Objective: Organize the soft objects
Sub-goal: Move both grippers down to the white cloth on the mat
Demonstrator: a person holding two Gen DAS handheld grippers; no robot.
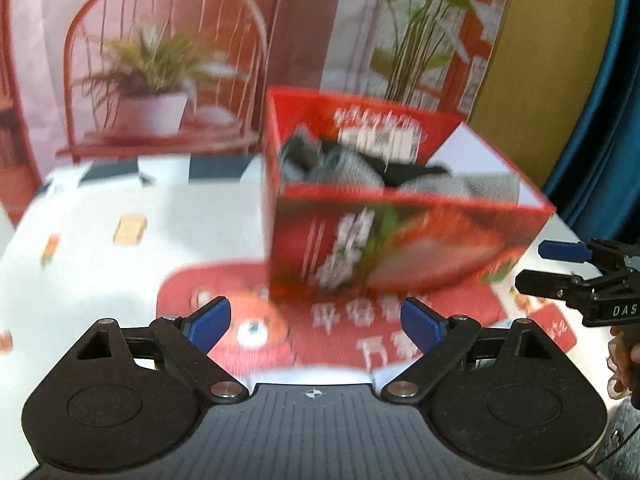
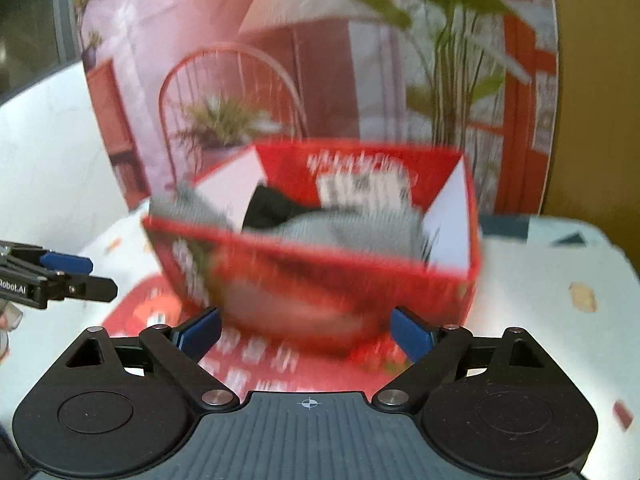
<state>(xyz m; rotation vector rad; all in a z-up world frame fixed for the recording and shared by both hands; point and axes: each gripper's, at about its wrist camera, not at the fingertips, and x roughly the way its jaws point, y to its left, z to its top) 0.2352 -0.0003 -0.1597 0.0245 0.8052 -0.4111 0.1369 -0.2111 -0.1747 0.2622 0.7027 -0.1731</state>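
A red cardboard box (image 1: pixel 400 248) stands on the table, open at the top, and also shows in the right wrist view (image 2: pixel 320 284). Inside lie grey soft items (image 1: pixel 344 168) and a black one (image 1: pixel 416 170); they show in the right wrist view as grey (image 2: pixel 360 228) and black (image 2: pixel 272 208). My left gripper (image 1: pixel 316 326) is open and empty just in front of the box. My right gripper (image 2: pixel 306 330) is open and empty, close to the box's front. Each gripper shows in the other's view, the right one (image 1: pixel 532 266) and the left one (image 2: pixel 100 276). Both views are blurred.
The table has a white printed cloth (image 1: pixel 100 260) with a red mat (image 1: pixel 360 320) under the box. A backdrop with a printed chair and plants (image 1: pixel 160 72) stands behind. A blue curtain (image 1: pixel 600 100) hangs at the right.
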